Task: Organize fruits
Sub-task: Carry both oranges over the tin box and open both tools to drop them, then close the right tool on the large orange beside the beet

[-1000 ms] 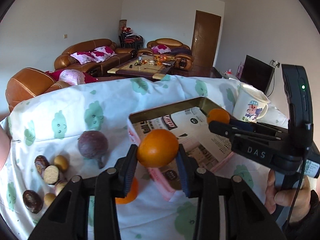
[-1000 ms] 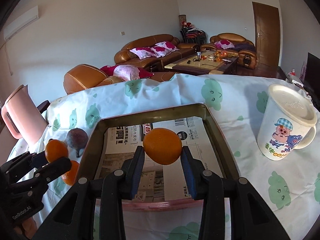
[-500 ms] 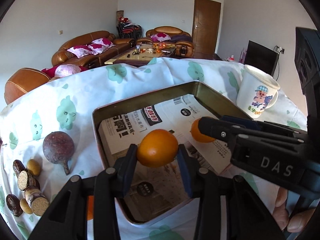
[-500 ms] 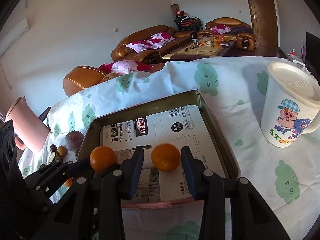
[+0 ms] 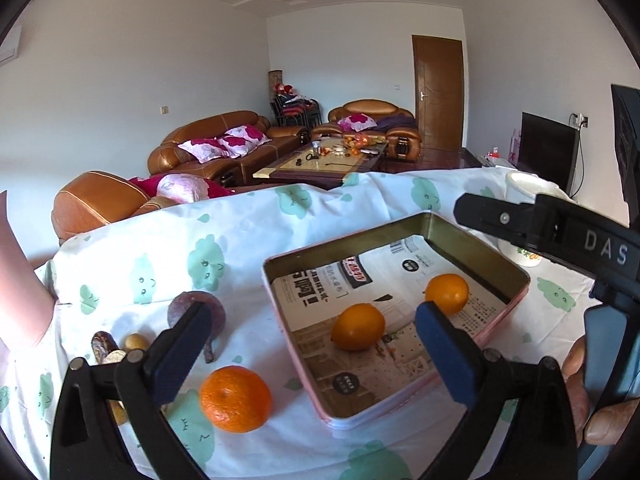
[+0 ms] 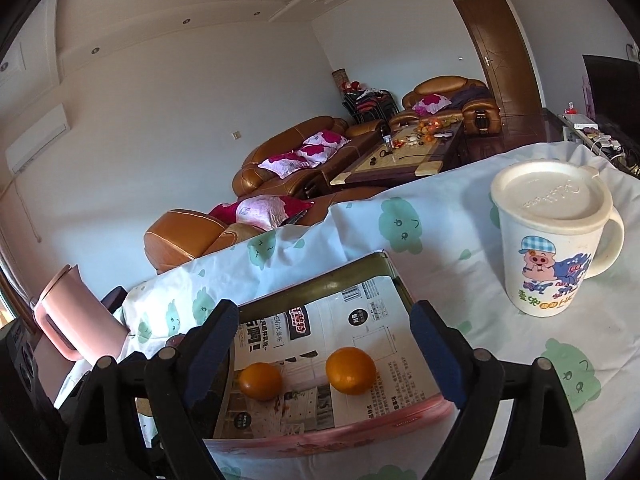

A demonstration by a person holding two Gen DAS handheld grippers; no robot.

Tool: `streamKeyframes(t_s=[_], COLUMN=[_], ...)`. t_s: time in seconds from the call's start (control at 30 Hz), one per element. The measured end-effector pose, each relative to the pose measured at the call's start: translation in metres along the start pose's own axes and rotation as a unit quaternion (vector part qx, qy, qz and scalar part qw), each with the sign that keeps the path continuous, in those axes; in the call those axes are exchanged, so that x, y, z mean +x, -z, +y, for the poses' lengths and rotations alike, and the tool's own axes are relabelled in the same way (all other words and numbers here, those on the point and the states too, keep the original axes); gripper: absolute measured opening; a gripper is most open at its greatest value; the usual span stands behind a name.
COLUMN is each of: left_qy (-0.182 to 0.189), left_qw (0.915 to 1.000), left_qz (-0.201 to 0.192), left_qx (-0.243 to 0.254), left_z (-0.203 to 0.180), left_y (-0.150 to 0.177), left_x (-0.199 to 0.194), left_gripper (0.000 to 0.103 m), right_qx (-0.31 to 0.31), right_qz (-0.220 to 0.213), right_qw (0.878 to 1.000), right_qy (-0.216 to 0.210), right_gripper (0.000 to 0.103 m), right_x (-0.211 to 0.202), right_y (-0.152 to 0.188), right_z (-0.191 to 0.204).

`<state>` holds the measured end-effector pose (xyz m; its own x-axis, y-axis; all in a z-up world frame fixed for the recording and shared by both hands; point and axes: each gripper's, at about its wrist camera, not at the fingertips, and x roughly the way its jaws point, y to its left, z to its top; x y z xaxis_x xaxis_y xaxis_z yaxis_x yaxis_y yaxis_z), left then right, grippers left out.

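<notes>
Left wrist view: left gripper [image 5: 312, 340] jaws wide apart, nothing between them. Two oranges lie in the tin tray [image 5: 516, 276], one nearer [image 5: 358, 326], one farther [image 5: 447, 293], apart from each other and off the walls. A third orange [image 5: 235, 398] sits on the tablecloth [image 5: 160, 240] just outside the tray's left wall. One purple fruit [image 5: 218, 312] behind the left finger. Right gripper's body [image 5: 560, 228] crosses above the tray's right rim.

Right wrist view: right gripper [image 6: 320, 344] jaws spread, empty, over the tray's near edge. One lidded mug [image 6: 552, 240] stands well right.
</notes>
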<state>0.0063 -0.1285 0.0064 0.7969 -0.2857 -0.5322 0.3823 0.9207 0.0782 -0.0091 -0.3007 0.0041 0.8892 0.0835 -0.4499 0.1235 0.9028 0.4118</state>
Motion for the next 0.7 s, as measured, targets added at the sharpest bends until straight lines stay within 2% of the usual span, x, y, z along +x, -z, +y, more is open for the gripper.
streamKeyframes(t_s=[0.27, 0.47, 0.57, 0.7], left_qy=[-0.030, -0.043, -0.062, -0.080], left_qw=[0.9995, 0.9982, 0.9967, 0.9930], left_qz=[0.003, 0.020, 0.030, 0.046], left_qx=[-0.005, -0.036, -0.043, -0.073], left_z=[0.042, 0.091, 0.116, 0.153], left_y=[0.015, 0.022, 0.028, 0.033], left_x=[-0.012, -0.023, -0.025, -0.027], left_gripper=[0.103, 0.103, 0.103, 0.103], right_qx=[-0.030, -0.083, -0.111, -0.143], right_qz=[0.001, -0.014, -0.017, -0.019], right_qw=[0.999, 0.996, 0.992, 0.989], right_qy=[0.015, 0.042, 0.054, 0.027], right_gripper=[0.089, 0.089, 0.089, 0.089], right_x=[0.006, -0.003, -0.007, -0.013], right_y=[0.013, 0.024, 0.028, 0.039], right_z=[0.012, 0.038, 0.053, 0.075])
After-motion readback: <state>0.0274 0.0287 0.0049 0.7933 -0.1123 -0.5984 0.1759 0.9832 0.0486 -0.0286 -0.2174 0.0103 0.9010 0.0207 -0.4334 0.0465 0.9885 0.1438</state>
